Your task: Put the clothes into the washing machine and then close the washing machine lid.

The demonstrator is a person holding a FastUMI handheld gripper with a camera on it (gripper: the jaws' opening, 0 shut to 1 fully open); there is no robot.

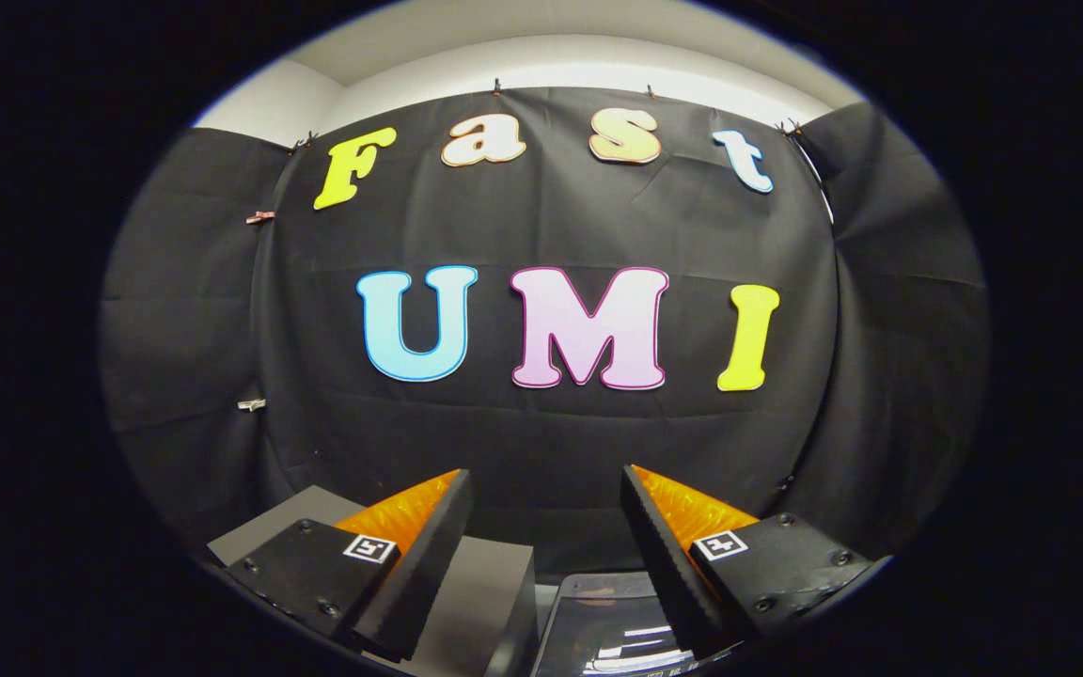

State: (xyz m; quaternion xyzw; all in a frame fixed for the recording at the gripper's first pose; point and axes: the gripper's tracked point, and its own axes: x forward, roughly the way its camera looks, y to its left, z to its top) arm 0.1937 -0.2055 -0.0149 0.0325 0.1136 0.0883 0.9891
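A: While I hold the rig level, the black cloth wall [541, 423] spans everything ahead at twelve o'clock.

B: And the washing machine?

A: I see its glossy lid [603, 621] low at six o'clock, between the fingers, a grey box [490, 588] at seven.

B: Gripper?

A: My gripper [546, 489] is spread wide, holding nothing.

Box [480, 588] left of lid [603, 621], booth wall [541, 442] behind
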